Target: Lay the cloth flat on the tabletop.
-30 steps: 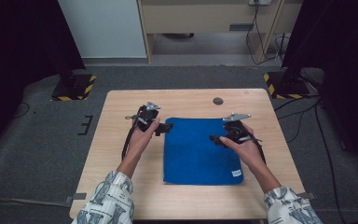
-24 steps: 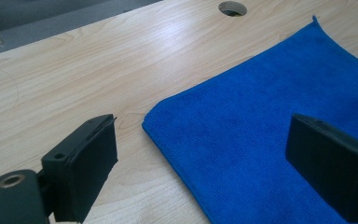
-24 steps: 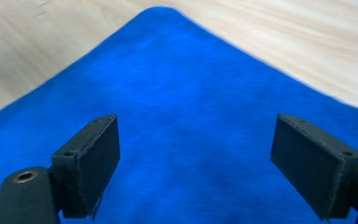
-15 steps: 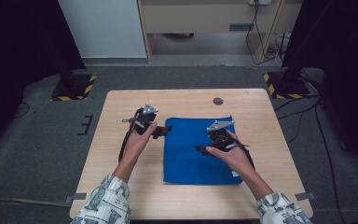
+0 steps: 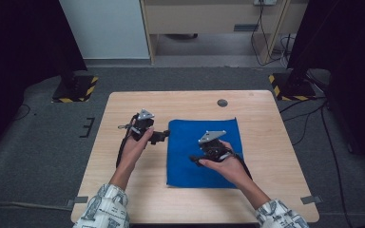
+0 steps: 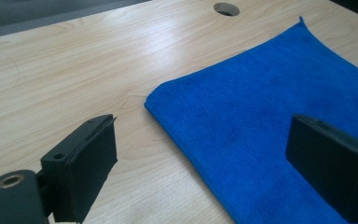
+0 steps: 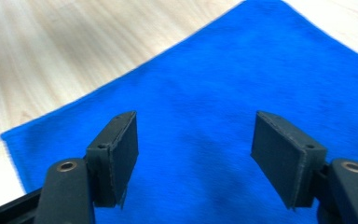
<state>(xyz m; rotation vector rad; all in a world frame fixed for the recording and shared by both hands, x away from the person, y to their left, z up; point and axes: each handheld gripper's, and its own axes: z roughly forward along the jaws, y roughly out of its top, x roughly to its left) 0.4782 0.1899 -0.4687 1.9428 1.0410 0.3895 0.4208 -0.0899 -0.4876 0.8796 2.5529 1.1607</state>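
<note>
A blue cloth (image 5: 185, 166) lies flat on the wooden table (image 5: 123, 190). My left gripper (image 5: 164, 136) hovers at the cloth's left edge near its far left corner. In the left gripper view the left gripper (image 6: 209, 168) is open, one jaw over bare wood and the other over the cloth (image 6: 261, 93). My right gripper (image 5: 195, 159) is held low over the middle of the cloth, pointing left. In the right gripper view the right gripper (image 7: 196, 154) has just been closing its jaws but still stands open. Nothing is pinched, and flat cloth (image 7: 242, 70) lies beneath.
A round cable hole (image 5: 222, 102) sits in the table near its far edge, beyond the cloth. Bare wood surrounds the cloth on all sides. Two stand feet with yellow-black stripes (image 5: 76, 90) rest on the floor past the table's far corners.
The right gripper has travelled left from the cloth's right edge to over its middle, and its jaws have narrowed. The left gripper has shifted slightly toward the near side.
</note>
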